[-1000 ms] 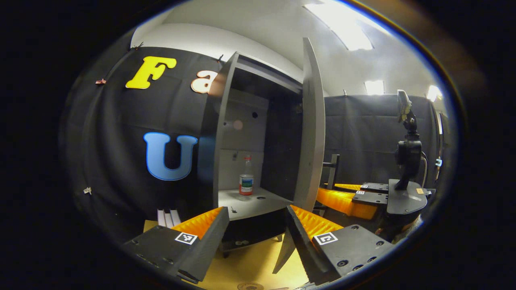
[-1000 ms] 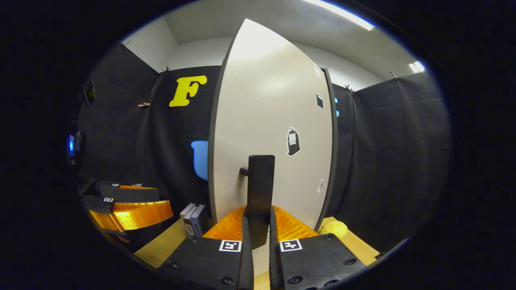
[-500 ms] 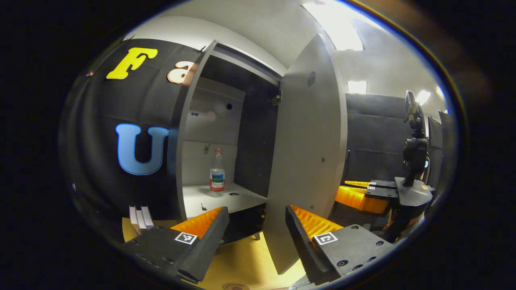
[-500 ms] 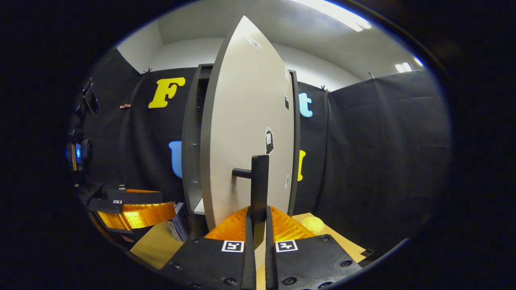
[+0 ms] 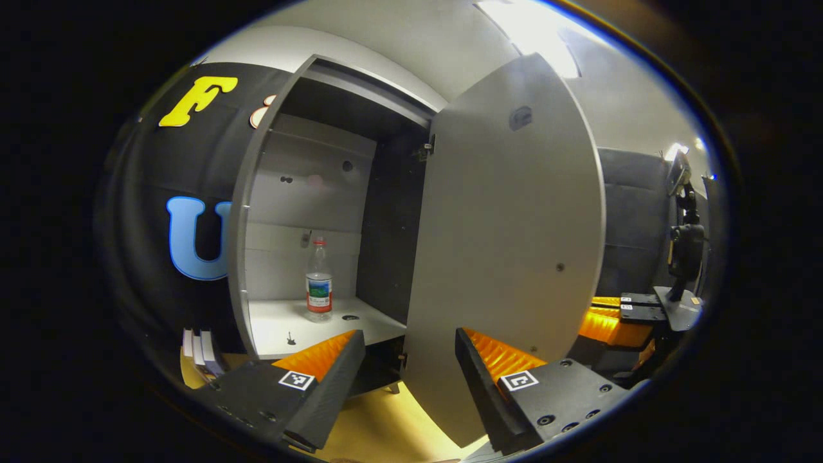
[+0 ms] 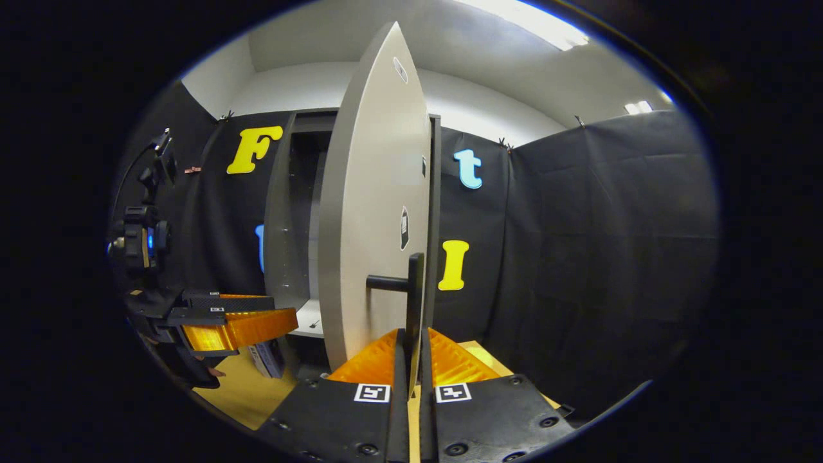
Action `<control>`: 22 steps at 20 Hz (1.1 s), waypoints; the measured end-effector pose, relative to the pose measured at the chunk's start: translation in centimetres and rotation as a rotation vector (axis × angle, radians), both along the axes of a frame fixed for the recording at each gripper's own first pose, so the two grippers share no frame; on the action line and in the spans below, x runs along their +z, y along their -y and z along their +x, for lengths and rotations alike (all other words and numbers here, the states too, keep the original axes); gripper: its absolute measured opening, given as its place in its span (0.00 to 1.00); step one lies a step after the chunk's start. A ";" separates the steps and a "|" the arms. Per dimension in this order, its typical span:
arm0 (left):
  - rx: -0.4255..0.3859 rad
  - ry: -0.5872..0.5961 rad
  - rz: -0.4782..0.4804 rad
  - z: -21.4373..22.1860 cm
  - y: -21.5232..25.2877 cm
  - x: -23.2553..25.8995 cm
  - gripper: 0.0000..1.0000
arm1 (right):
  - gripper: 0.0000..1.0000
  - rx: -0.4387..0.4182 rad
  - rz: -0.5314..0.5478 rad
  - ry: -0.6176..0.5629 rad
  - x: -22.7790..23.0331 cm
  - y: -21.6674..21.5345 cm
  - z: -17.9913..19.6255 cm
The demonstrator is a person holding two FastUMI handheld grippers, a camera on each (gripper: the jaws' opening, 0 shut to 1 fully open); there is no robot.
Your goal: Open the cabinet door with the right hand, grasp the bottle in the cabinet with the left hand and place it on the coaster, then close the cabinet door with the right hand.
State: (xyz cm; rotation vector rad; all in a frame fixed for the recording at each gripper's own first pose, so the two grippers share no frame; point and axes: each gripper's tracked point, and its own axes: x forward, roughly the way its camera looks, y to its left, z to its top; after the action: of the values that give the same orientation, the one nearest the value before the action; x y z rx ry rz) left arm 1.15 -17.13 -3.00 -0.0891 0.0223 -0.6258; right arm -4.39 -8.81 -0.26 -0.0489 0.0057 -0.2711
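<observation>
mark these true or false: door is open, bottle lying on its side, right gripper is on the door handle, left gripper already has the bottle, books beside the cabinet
1. The cabinet door is open. True.
2. The bottle lies on its side. False: it stands upright on the cabinet shelf.
3. The right gripper is shut on the door handle. True.
4. The left gripper holds the bottle. False: its fingers are spread open, short of the shelf, with nothing between them.
5. Books stand beside the cabinet. True.
</observation>
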 end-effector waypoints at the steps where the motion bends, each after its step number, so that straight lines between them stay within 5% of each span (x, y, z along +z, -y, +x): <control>1: 0.003 -0.004 -0.003 0.4 0.9 -0.1 0.89 | 0.11 0.006 0.004 0.011 0.6 0.9 -0.3; 11: 0.067 -0.005 0.010 3.8 7.2 0.0 0.89 | 0.08 0.108 0.055 0.019 0.6 7.6 -2.0; 22: 0.219 0.013 0.065 8.8 6.9 -0.7 0.89 | 0.08 0.162 0.090 0.015 -0.4 12.6 -2.5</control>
State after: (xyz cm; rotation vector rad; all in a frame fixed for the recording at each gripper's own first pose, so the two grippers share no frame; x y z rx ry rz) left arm 10.00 -23.98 -3.65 -0.0234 0.0197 -0.4069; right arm -6.92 -21.39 -0.63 0.0418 -0.0009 -0.1093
